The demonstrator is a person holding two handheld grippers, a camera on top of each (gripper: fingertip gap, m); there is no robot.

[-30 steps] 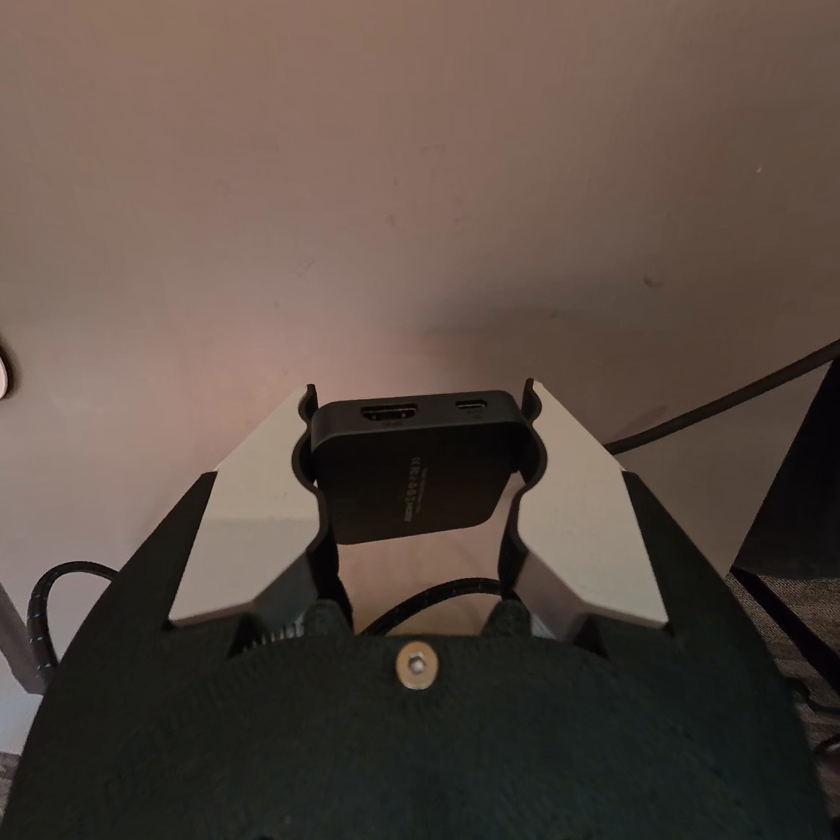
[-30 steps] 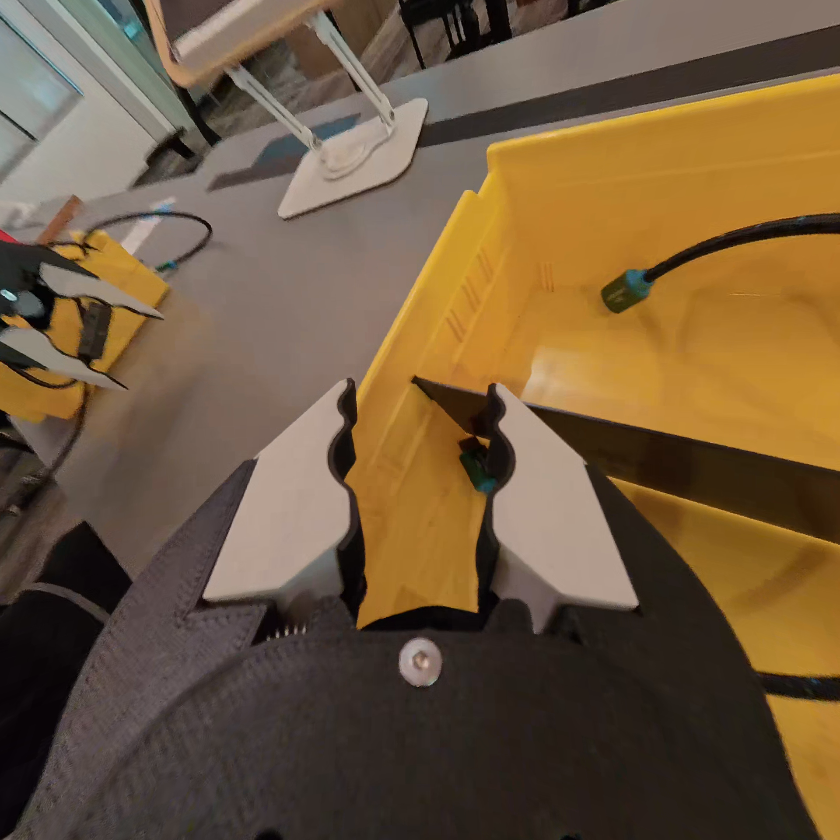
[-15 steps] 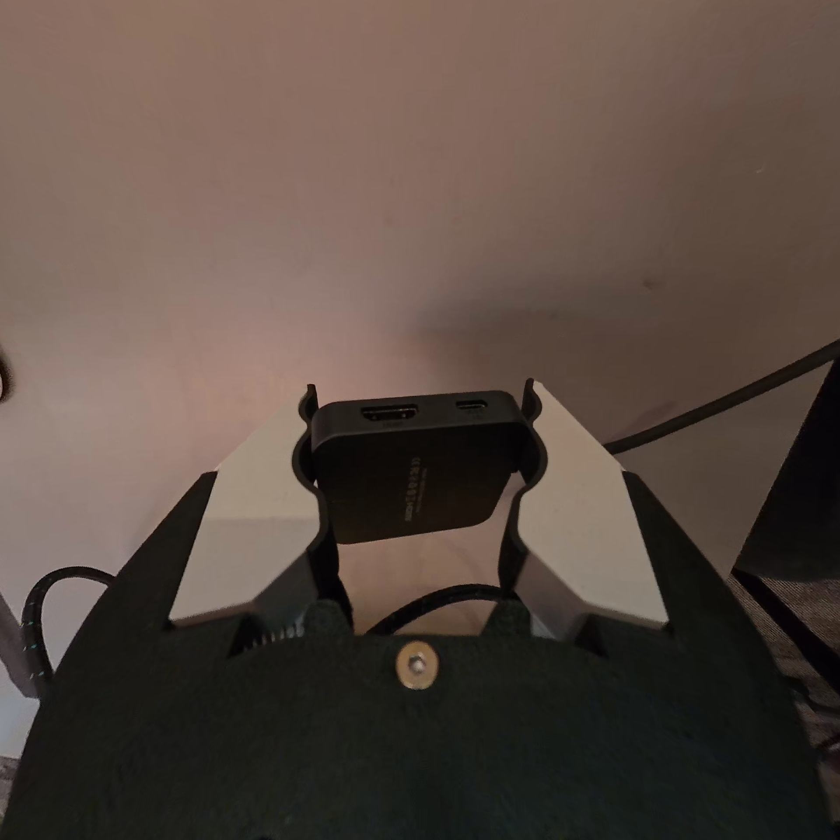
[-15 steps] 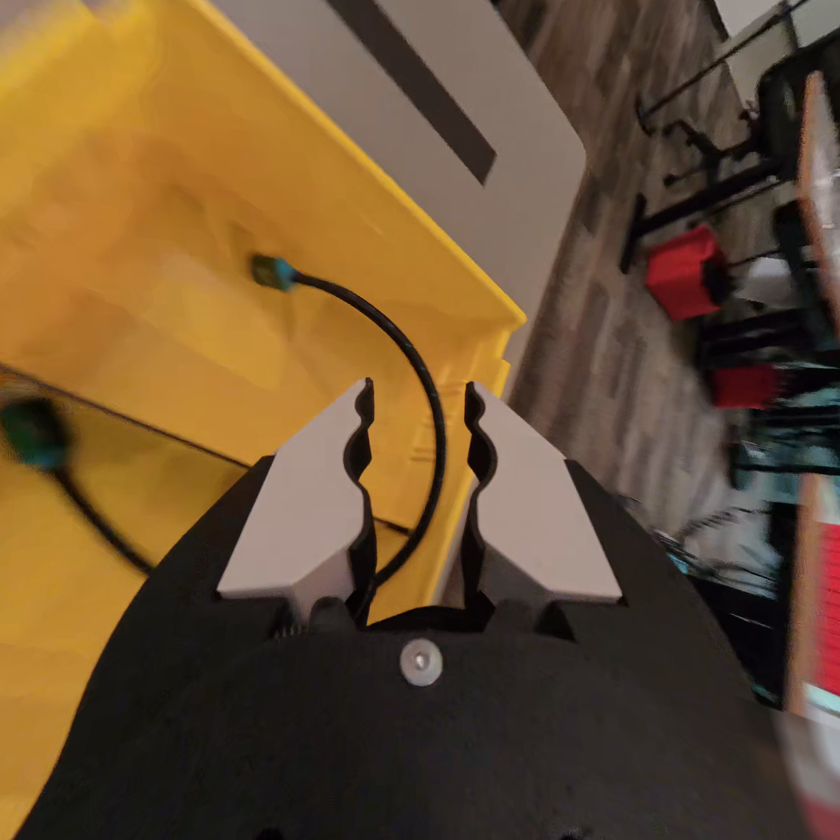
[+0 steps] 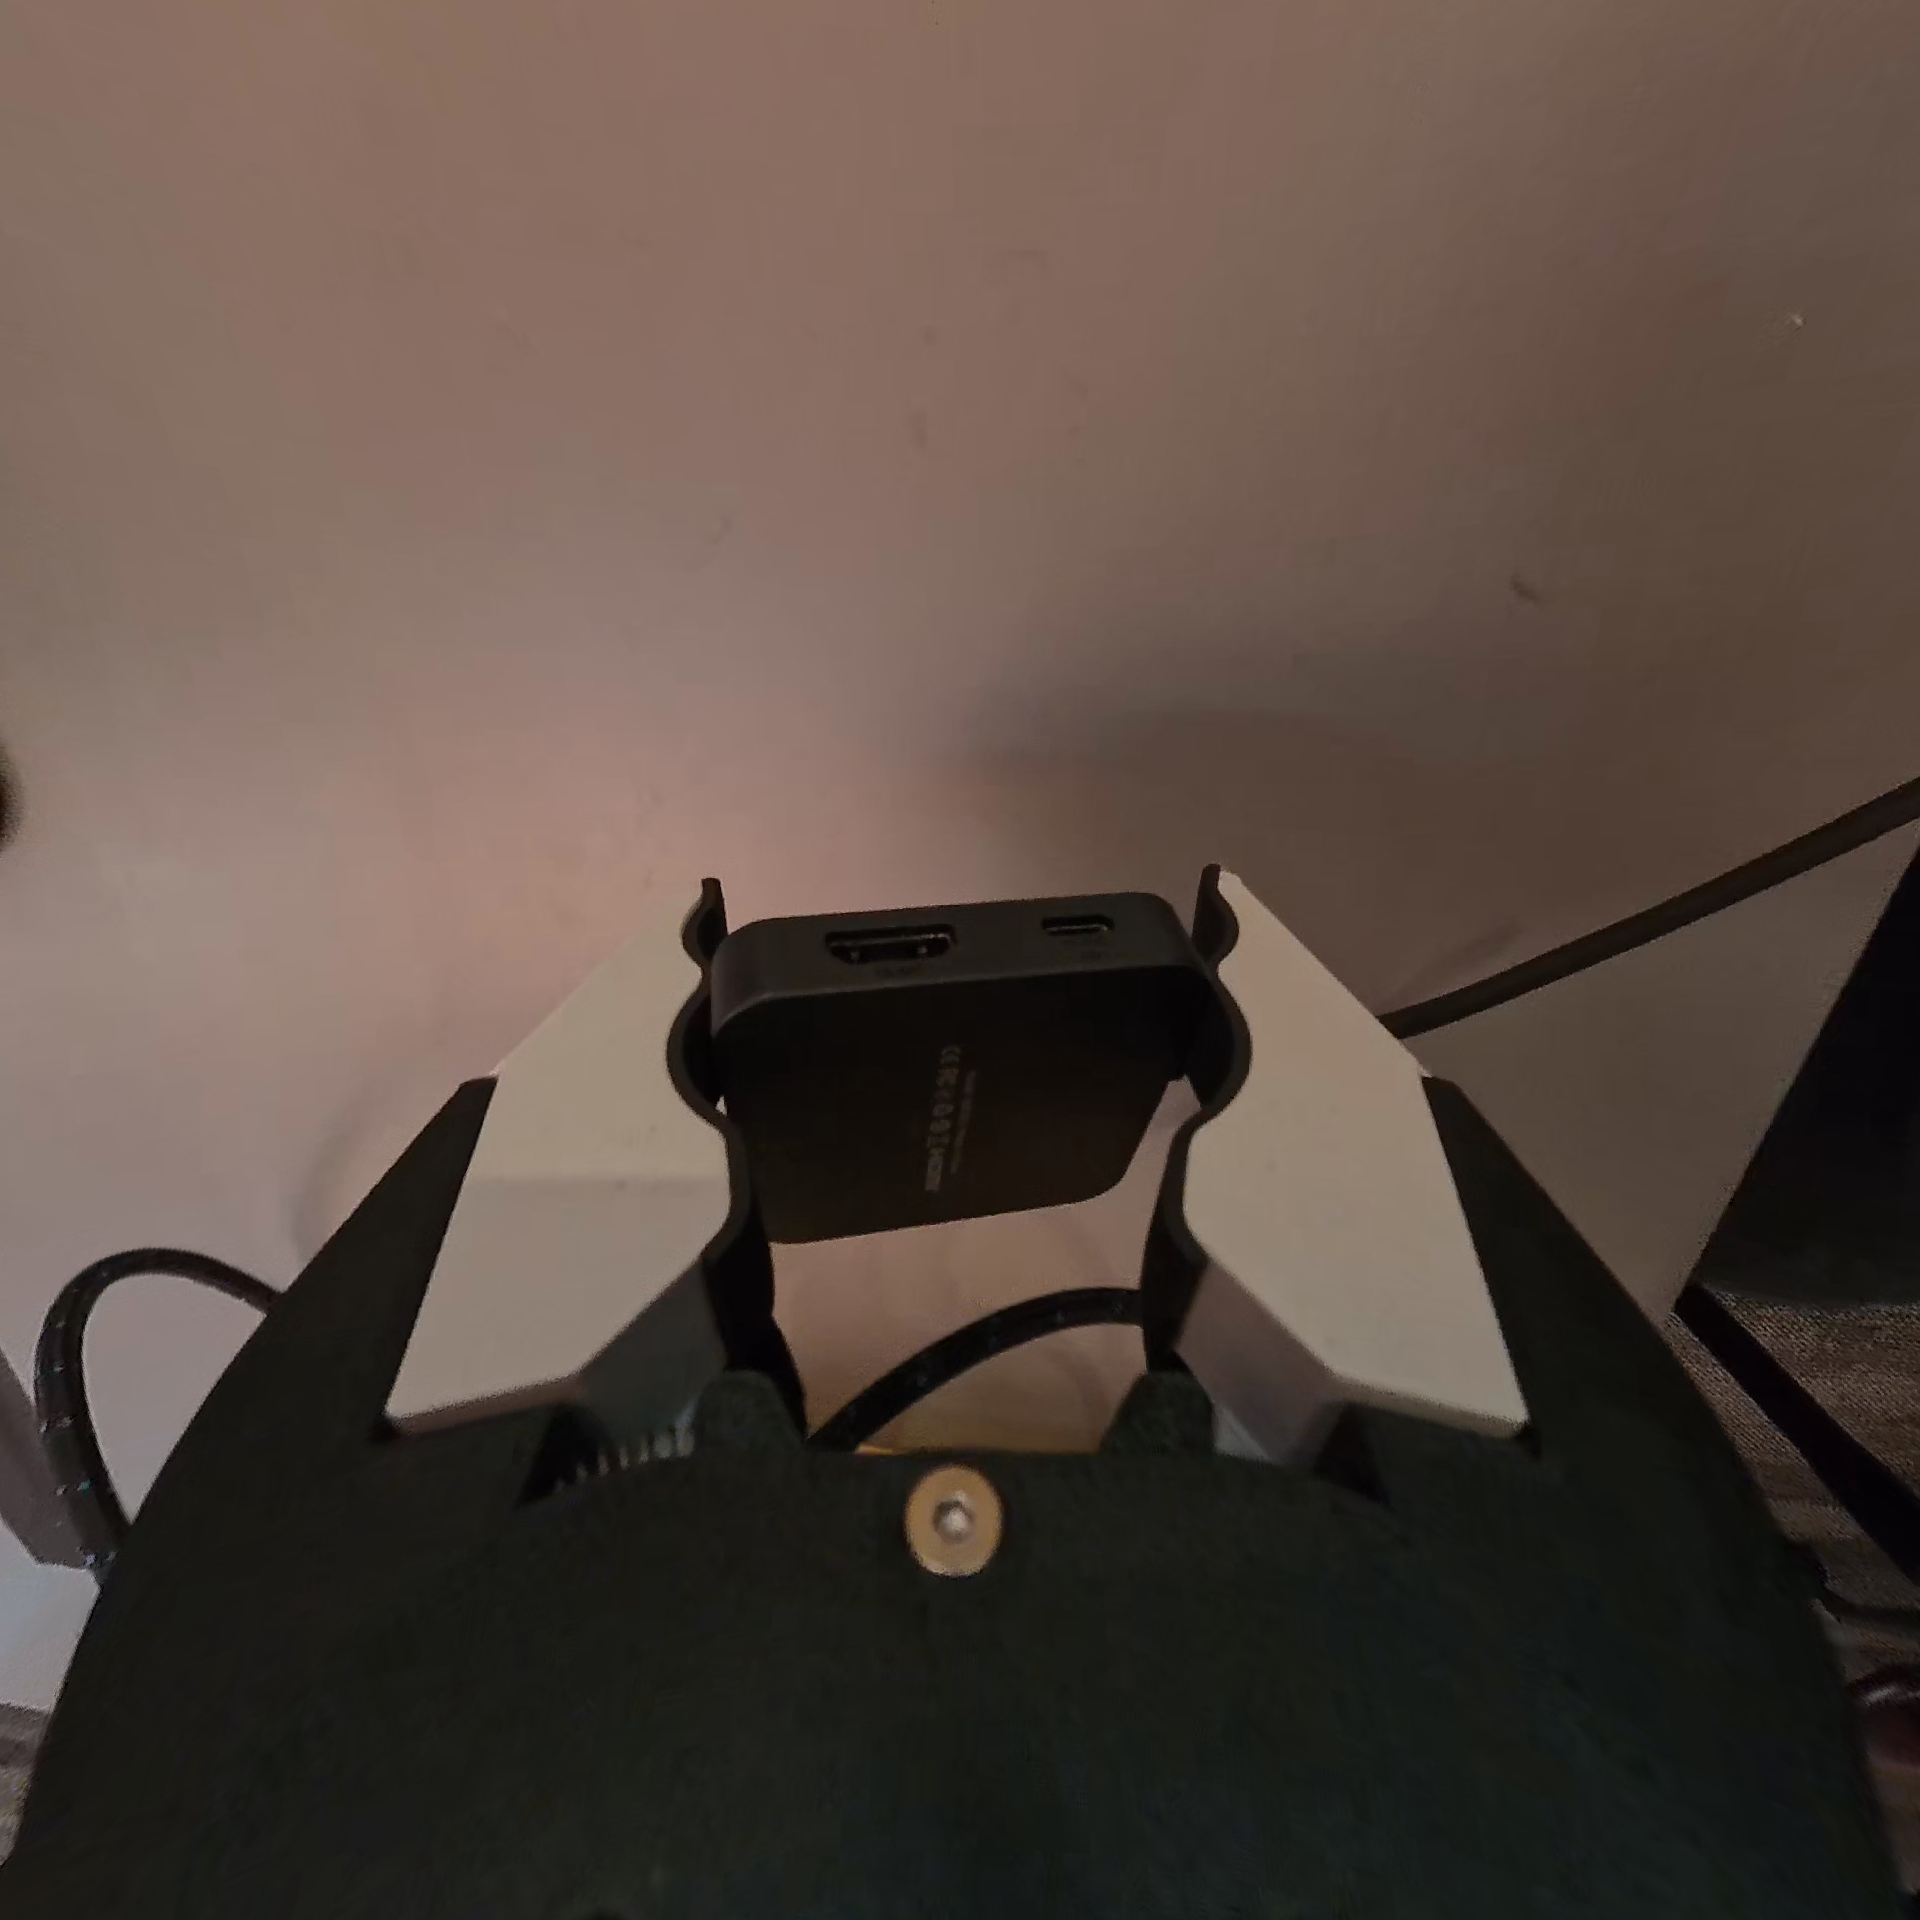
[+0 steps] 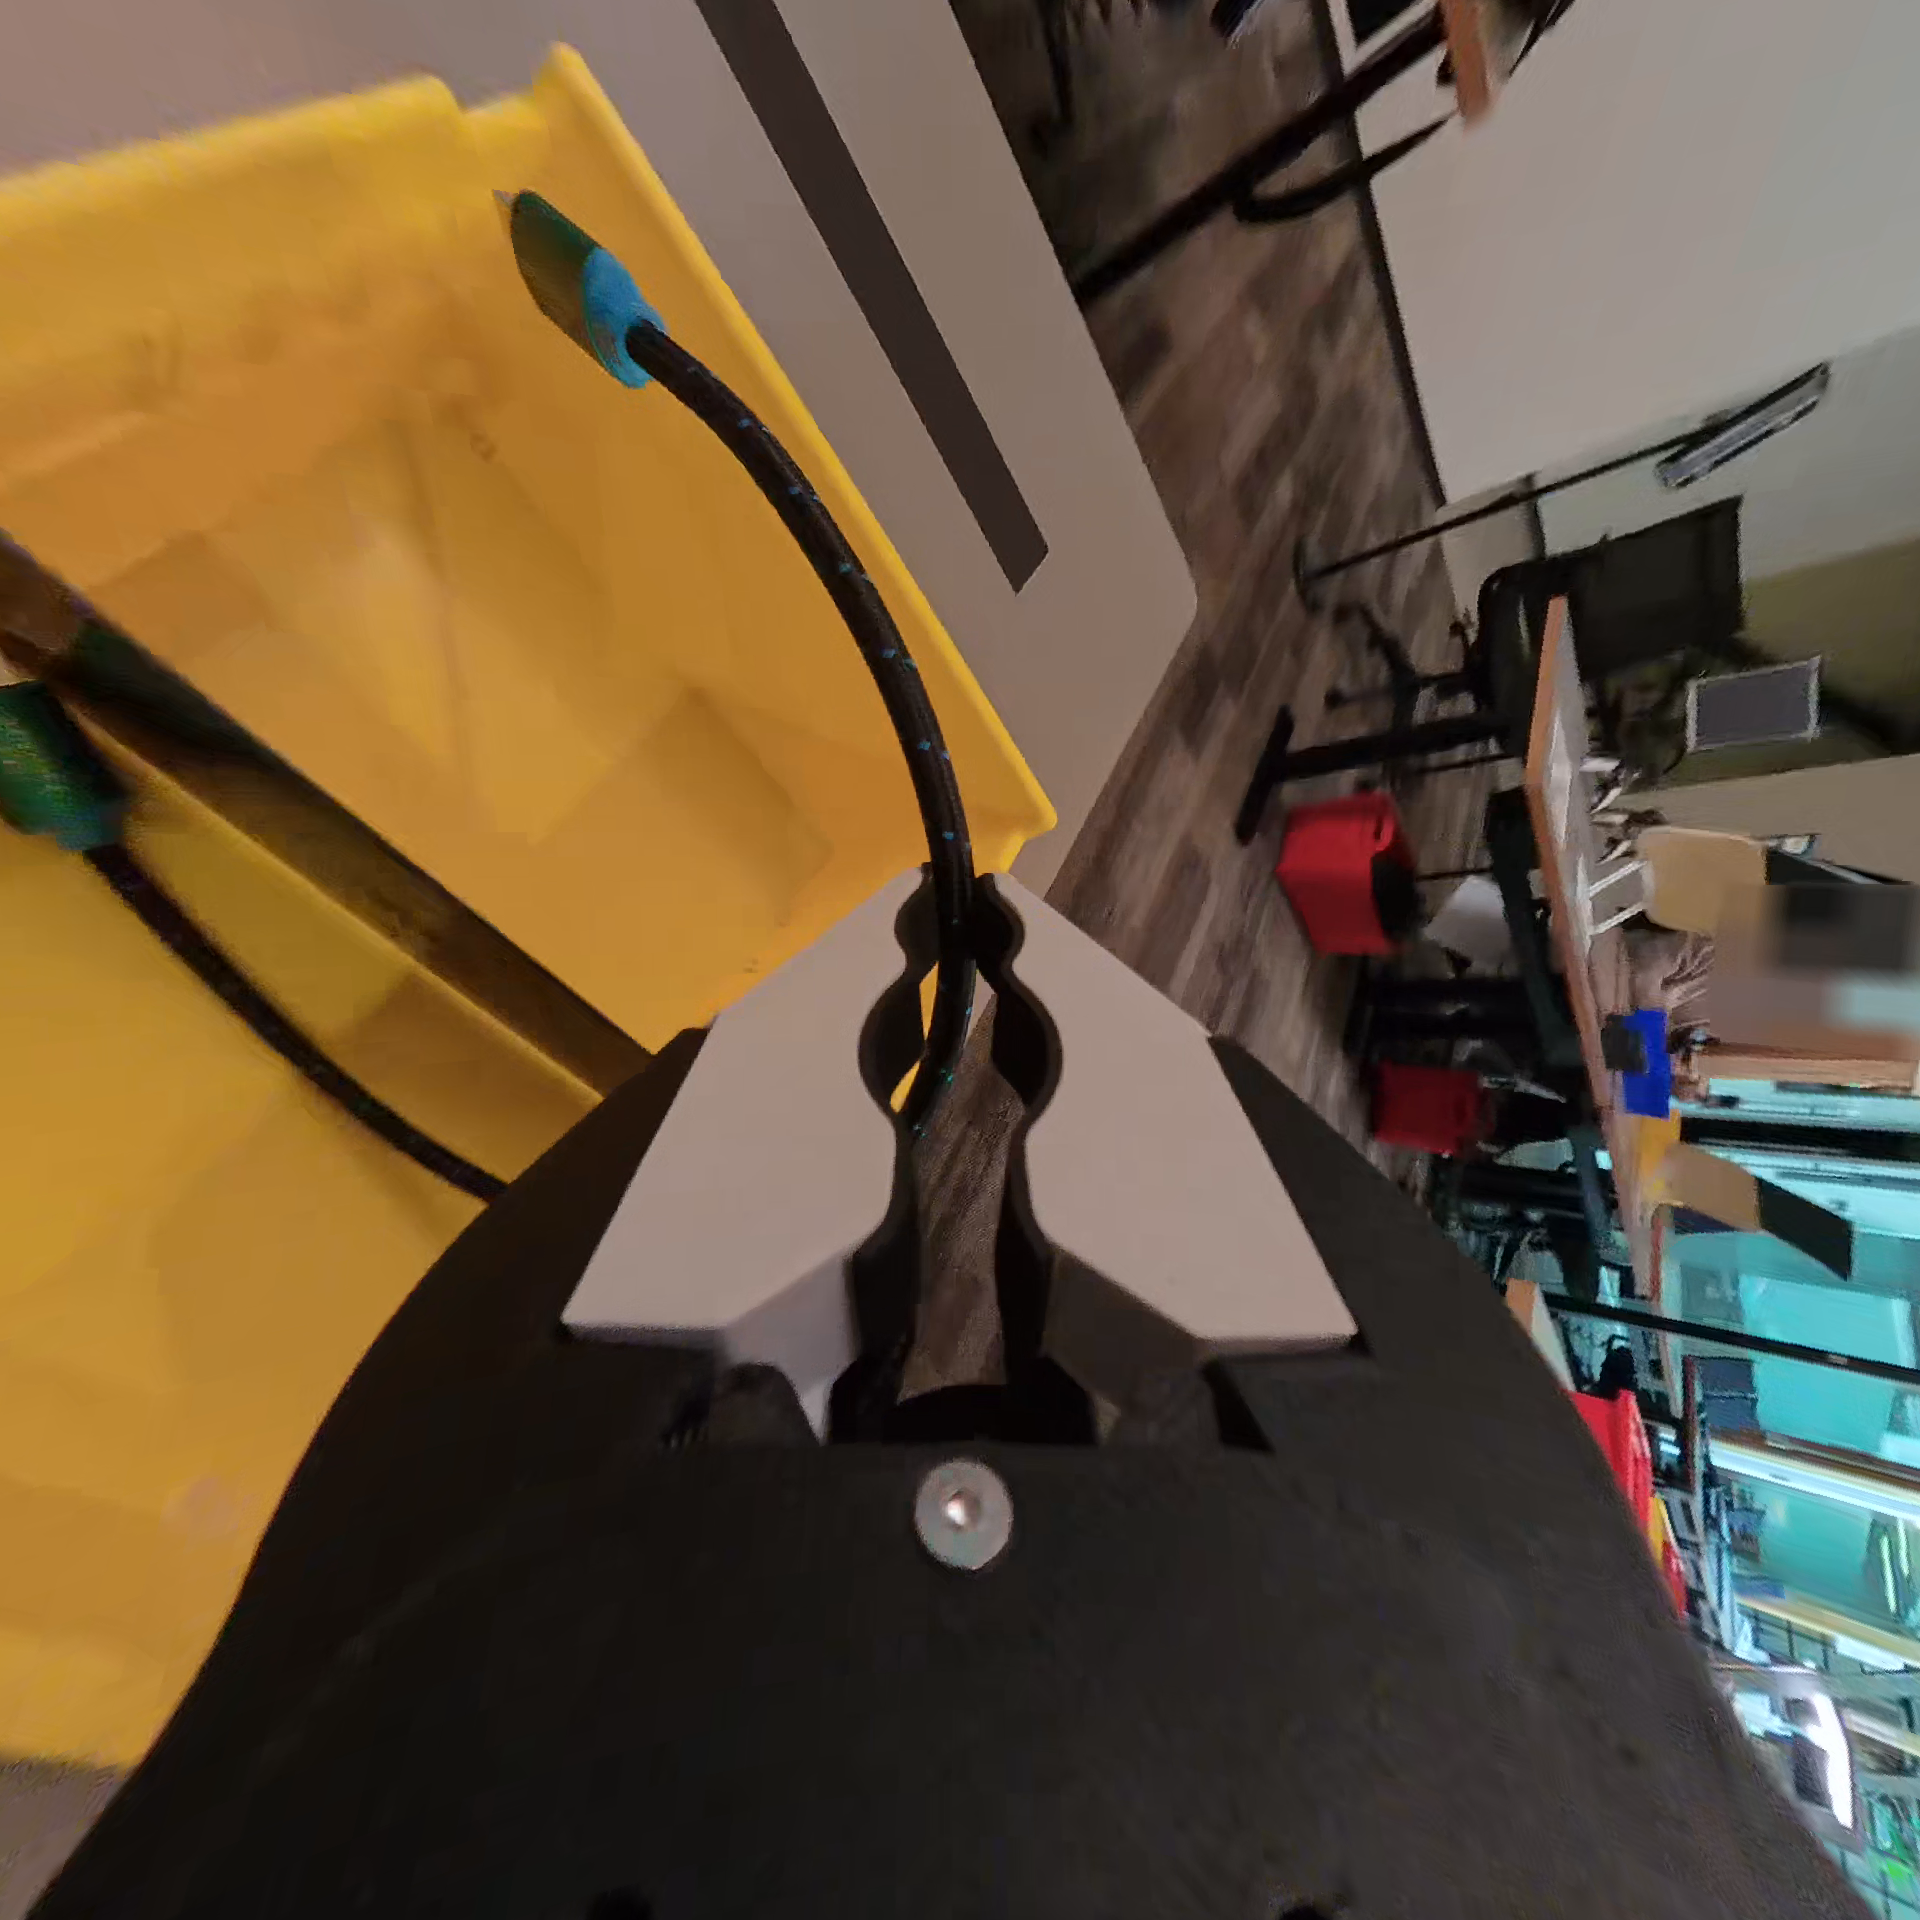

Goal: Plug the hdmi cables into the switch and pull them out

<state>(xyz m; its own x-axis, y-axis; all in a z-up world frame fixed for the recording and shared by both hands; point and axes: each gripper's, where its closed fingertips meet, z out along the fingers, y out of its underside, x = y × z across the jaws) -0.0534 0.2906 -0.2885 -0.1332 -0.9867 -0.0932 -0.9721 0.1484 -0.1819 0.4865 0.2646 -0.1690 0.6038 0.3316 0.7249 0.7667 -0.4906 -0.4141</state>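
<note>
Two pairs of tongs are in use, one per hand. The left tongs [image 5: 956, 940] are clamped on the switch [image 5: 951, 1060], a flat black box with rounded corners, gripped by its two side edges near the tips. Its far edge faces away from the camera and shows a wide port [image 5: 890, 948] and a smaller port [image 5: 1077, 925]; both are empty. The switch is held above a pale desk [image 5: 935, 416]. A black braided cable [image 5: 997, 1340] loops beneath the switch between the tong arms, and another loop of braided cable [image 5: 73, 1340] shows at the left edge. A thin dark cord [image 5: 1662, 914] crosses the desk at the right.

The right tongs [image 6: 954, 894] are pinched narrow on a black braided hdmi cable [image 6: 883, 644] with blue flecks, gripped at the tips some way back from its plug. The cable arches up and leftward from the tips to a plug [image 6: 566, 275] with a blue collar, which hangs free over a yellow bin [image 6: 364, 520]. A dark divider [image 6: 312, 842] crosses the bin. A second plug [image 6: 47, 774], greenish and blurred, lies at the left edge near the divider, its cable [image 6: 281, 1029] trailing toward the tongs. Beyond the bin lie the grey desk [image 6: 935, 187] edge, wood-pattern floor [image 6: 1247, 520] and red stools [image 6: 1345, 868].
</note>
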